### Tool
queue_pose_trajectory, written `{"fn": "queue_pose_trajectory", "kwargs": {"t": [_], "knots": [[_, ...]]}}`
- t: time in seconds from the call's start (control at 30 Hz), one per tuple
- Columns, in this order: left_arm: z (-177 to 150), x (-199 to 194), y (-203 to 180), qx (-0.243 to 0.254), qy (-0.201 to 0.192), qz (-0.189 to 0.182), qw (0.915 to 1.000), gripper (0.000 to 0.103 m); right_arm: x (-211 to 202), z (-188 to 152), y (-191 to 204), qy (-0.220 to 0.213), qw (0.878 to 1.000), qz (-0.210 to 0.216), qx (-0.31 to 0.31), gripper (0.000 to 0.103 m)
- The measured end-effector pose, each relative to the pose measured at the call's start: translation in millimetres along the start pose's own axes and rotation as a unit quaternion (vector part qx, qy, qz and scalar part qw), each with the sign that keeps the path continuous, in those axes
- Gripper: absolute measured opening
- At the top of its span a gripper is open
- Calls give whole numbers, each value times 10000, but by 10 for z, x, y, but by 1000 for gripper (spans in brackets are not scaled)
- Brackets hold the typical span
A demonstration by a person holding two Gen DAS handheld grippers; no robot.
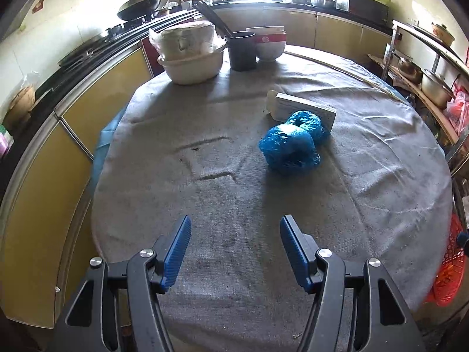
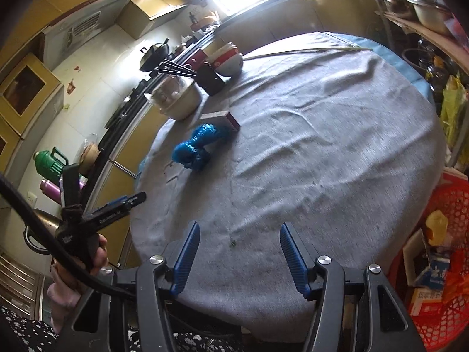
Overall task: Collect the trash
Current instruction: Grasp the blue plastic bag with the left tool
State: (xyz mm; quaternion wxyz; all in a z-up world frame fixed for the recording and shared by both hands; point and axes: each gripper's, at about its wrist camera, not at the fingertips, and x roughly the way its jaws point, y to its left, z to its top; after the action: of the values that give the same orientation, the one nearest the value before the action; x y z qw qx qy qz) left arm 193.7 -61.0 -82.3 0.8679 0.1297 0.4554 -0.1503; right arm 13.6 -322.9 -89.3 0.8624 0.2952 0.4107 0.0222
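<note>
A crumpled blue plastic bag point(image 1: 293, 143) lies on the round table's grey cloth point(image 1: 228, 193), against a small flat box point(image 1: 307, 108). In the right wrist view the same blue bag point(image 2: 202, 146) and box point(image 2: 222, 118) sit toward the table's left side. My left gripper point(image 1: 234, 234) hovers over the near part of the table, open, nothing between its blue pads, the bag well ahead and to the right. My right gripper point(image 2: 239, 240) is open too and holds nothing. A red mesh basket point(image 2: 439, 270) with trash stands beside the table at the right.
At the table's far edge stand stacked cream bowls point(image 1: 190, 55), a dark cup with chopsticks point(image 1: 241, 50) and a red-and-white bowl point(image 1: 269, 44). Yellow cabinets point(image 1: 41, 211) run along the left. Shelves with pots point(image 1: 433, 85) are at the right. A hand point(image 2: 96, 252) holds the other gripper.
</note>
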Motion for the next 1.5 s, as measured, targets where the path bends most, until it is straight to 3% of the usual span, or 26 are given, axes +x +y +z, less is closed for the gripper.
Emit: {"fn": "queue_pose_trajectory", "kwargs": {"t": [0.17, 0.43, 0.8, 1.1, 1.27, 1.4, 1.5], "knots": [[22, 11, -11, 28, -6, 26, 10000, 64, 119, 84, 181, -31, 9996, 142, -240, 61], [63, 94, -14, 58, 47, 131, 9999, 64, 322, 61, 389, 26, 9975, -43, -711, 61], [330, 279, -76, 311, -24, 157, 9994, 64, 495, 123, 169, 134, 9988, -221, -419, 61], [684, 532, -150, 345, 24, -414, 9985, 65, 669, 236, 136, 174, 9981, -389, -439, 61], [826, 700, -327, 427, 228, -936, 9944, 68, 758, 279, 124, 202, 9982, -382, -420, 61], [909, 932, -460, 554, 440, -1055, 9919, 68, 790, 287, 78, 224, 9984, -391, -356, 61], [929, 1104, -430, 306, 642, -1194, 9903, 68, 781, 287, 37, 218, 9984, -425, -306, 61]]}}
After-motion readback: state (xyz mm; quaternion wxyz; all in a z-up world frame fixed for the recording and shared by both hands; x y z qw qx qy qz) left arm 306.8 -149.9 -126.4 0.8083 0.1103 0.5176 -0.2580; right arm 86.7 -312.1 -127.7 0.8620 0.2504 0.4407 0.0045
